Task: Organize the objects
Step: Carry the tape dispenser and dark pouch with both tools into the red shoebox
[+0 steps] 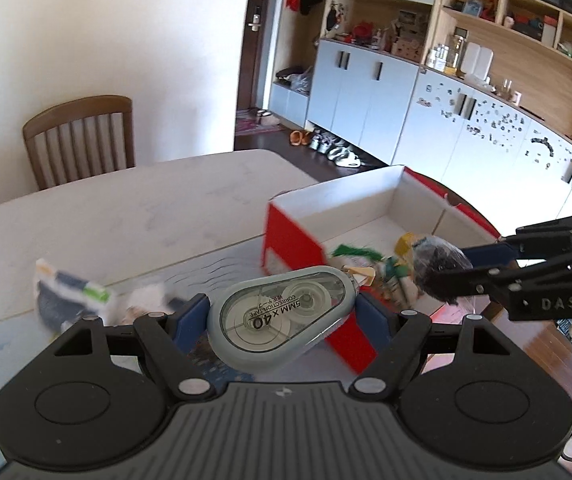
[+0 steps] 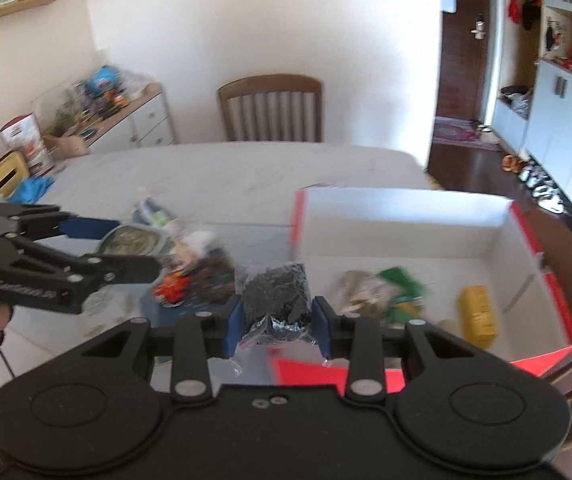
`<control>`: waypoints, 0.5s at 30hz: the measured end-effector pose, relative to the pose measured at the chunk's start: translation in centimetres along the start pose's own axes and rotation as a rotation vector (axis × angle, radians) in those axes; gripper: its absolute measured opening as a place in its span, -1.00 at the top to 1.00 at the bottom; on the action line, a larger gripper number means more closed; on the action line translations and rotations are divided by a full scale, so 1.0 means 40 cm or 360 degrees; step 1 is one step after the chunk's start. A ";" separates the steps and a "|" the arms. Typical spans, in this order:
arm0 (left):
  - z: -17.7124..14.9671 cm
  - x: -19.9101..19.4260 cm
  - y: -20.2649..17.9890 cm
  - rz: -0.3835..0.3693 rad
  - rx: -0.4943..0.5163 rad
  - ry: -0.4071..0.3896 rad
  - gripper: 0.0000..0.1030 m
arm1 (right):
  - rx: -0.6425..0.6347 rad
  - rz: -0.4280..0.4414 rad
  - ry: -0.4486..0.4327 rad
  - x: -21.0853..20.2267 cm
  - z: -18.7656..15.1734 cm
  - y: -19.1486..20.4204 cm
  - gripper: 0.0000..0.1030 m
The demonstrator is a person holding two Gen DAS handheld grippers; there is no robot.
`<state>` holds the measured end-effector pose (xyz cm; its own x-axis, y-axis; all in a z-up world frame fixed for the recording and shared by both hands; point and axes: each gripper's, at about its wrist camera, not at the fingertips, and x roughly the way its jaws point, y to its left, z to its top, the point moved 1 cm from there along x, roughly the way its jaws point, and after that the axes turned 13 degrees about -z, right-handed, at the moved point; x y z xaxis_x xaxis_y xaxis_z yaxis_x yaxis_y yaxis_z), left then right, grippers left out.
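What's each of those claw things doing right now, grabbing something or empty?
Left gripper: shut on the correction tape.
Right gripper: shut on a clear bag of dark bits.

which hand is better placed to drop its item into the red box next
Right, probably. The right tongs, shut on the clear bag of dark bits, sit at the near-left corner of the red box. The left tongs hold the correction tape farther left, outside its red wall.
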<state>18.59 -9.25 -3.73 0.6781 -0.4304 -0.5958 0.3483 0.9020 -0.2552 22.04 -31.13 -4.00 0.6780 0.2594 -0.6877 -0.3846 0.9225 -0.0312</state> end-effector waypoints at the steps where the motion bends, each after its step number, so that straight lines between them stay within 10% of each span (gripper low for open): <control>1: 0.010 0.012 -0.013 -0.0003 0.0003 0.0006 -0.54 | 0.0002 -0.0016 -0.0006 0.002 0.002 -0.019 0.32; 15: 0.152 0.218 -0.135 0.0021 0.0017 0.0057 -0.54 | -0.0010 -0.0191 -0.0018 0.065 -0.007 -0.241 0.32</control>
<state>26.57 -18.09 -2.90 0.6590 -0.4167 -0.6261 0.3464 0.9071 -0.2390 27.33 -39.41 -5.68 0.7265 0.1504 -0.6705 -0.3040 0.9454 -0.1173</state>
